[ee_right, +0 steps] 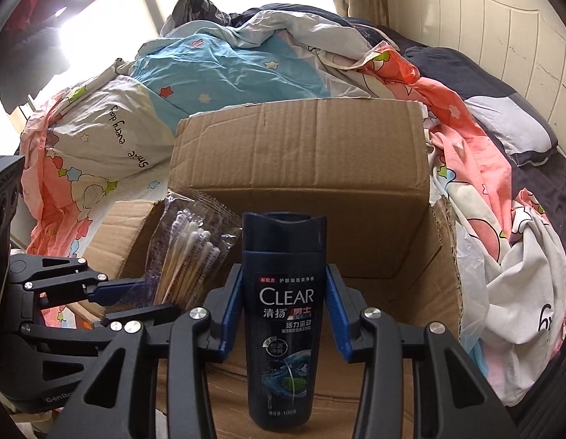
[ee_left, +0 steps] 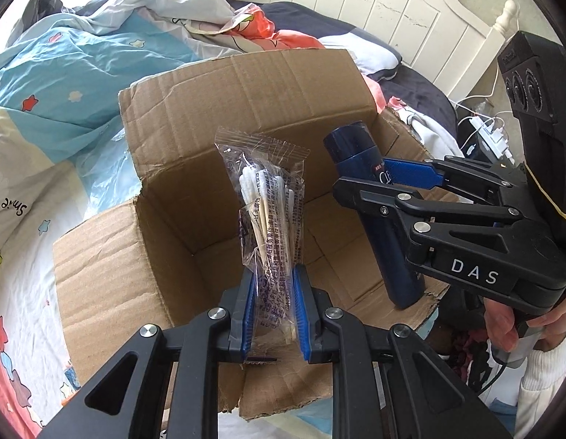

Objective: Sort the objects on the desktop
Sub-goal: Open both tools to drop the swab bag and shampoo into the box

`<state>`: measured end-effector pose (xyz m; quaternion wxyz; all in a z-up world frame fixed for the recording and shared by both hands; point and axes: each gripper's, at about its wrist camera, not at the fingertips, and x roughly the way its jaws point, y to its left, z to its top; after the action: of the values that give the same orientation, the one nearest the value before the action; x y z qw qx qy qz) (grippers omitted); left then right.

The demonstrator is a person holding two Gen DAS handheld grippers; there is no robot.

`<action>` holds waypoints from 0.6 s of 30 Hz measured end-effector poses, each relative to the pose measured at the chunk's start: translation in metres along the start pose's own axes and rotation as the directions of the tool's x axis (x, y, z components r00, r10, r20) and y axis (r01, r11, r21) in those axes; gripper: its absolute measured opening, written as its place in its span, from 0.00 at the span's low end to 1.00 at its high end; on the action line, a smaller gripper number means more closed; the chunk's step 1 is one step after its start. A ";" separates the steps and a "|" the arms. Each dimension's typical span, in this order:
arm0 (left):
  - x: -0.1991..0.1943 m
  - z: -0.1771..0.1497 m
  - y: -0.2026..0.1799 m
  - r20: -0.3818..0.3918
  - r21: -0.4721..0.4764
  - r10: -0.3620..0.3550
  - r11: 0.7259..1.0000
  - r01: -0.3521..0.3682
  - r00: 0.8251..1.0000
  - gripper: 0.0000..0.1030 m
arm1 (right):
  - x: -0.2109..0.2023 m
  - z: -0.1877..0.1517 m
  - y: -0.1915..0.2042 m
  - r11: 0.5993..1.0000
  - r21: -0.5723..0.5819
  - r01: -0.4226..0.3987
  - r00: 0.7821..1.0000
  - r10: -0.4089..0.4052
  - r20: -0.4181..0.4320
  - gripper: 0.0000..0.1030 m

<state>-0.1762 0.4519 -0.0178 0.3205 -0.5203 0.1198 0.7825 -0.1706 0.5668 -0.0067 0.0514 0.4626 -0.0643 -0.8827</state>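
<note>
Hovering over the open brown cardboard box (ee_left: 195, 168), left gripper (ee_left: 272, 311) pinches a clear cotton-swab packet (ee_left: 268, 216); right gripper (ee_right: 283, 314) clamps a dark-blue shampoo bottle (ee_right: 283, 314); neither is inside.

Dark navy plastic shampoo bottle (ee_right: 285, 314) with white lettering; plain brown corrugated cardboard box (ee_right: 301, 161); clear crinkly packet of white-tipped cotton swabs (ee_left: 270, 219); blue, pink and white star-patterned quilt (ee_right: 195, 69).

The shampoo bottle (ee_right: 285, 325) hides part of the cardboard box (ee_right: 301, 168) floor; the bottle's smallest print is unreadable.
</note>
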 end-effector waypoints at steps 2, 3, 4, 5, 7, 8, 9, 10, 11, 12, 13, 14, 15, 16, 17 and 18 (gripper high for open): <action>-0.003 0.000 -0.001 0.003 -0.008 0.006 1.000 -0.006 1.000 0.59 | -0.004 -0.002 -0.001 1.000 0.011 0.011 1.000 -0.011 0.010 0.64; -0.007 -0.001 -0.002 0.020 -0.008 0.010 1.000 -0.010 1.000 0.85 | -0.008 -0.002 -0.002 1.000 0.020 0.009 1.000 -0.010 0.020 0.70; -0.011 -0.001 -0.003 0.033 -0.004 0.014 1.000 -0.014 0.999 0.95 | -0.011 -0.003 -0.003 1.000 0.029 0.007 1.000 -0.008 0.030 0.76; -0.013 -0.002 -0.006 0.039 0.009 0.019 1.000 -0.019 0.999 0.95 | -0.014 -0.003 -0.002 0.999 0.033 0.008 0.999 -0.009 0.033 0.76; -0.019 -0.004 -0.010 0.050 0.034 0.029 0.999 -0.030 0.998 0.97 | -0.020 -0.003 -0.001 0.999 0.042 0.010 0.999 -0.012 0.039 0.76; -0.021 -0.005 -0.013 0.056 0.047 0.033 0.998 -0.036 0.998 0.97 | -0.023 -0.003 -0.001 0.999 0.047 0.011 0.999 -0.013 0.043 0.76; -0.023 -0.006 -0.015 0.056 0.057 0.037 0.998 -0.040 0.998 0.97 | -0.025 -0.004 0.001 0.999 0.044 0.015 0.999 -0.016 0.042 0.76; -0.024 -0.008 -0.016 0.051 0.060 0.039 0.997 -0.042 0.998 0.97 | -0.027 -0.005 0.003 0.999 0.040 0.015 0.999 -0.017 0.039 0.76; -0.025 -0.010 -0.016 0.049 0.061 0.042 0.997 -0.045 0.998 0.97 | -0.029 -0.005 0.005 0.999 0.035 0.019 0.999 -0.021 0.039 0.76; -0.027 -0.012 -0.017 0.048 0.060 0.044 0.997 -0.047 0.998 0.97 | -0.031 -0.006 0.007 0.999 0.029 0.023 0.999 -0.024 0.039 0.76; -0.029 -0.014 -0.018 0.047 0.059 0.045 0.997 -0.048 0.998 0.97 | -0.034 -0.007 0.009 0.999 0.026 0.025 0.999 -0.026 0.040 0.76; -0.030 -0.016 -0.018 0.046 0.059 0.046 0.997 -0.049 0.998 0.97 | -0.036 -0.008 0.011 0.999 0.025 0.026 0.999 -0.027 0.042 0.76; -0.032 -0.018 -0.019 0.046 0.058 0.048 0.997 -0.051 0.998 0.97 | -0.039 -0.009 0.012 0.999 0.024 0.026 0.999 -0.027 0.044 0.76; -0.032 -0.019 -0.018 0.046 0.056 0.053 0.997 -0.055 0.998 0.97 | -0.040 -0.010 0.014 0.999 0.021 0.030 0.999 -0.031 0.043 0.76; -0.032 -0.019 -0.018 0.047 0.054 0.057 0.997 -0.060 0.997 0.97 | -0.042 -0.012 0.016 0.999 0.018 0.034 0.999 -0.035 0.042 0.76; -0.033 -0.020 -0.017 0.047 0.052 0.061 0.997 -0.064 0.997 0.97 | -0.042 -0.014 0.017 0.999 0.015 0.038 0.998 -0.039 0.040 0.76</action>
<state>-0.1423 0.4426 0.0055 0.3123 -0.4894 0.1496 0.8003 -0.1348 0.5558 0.0228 0.0296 0.4461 -0.0627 -0.8923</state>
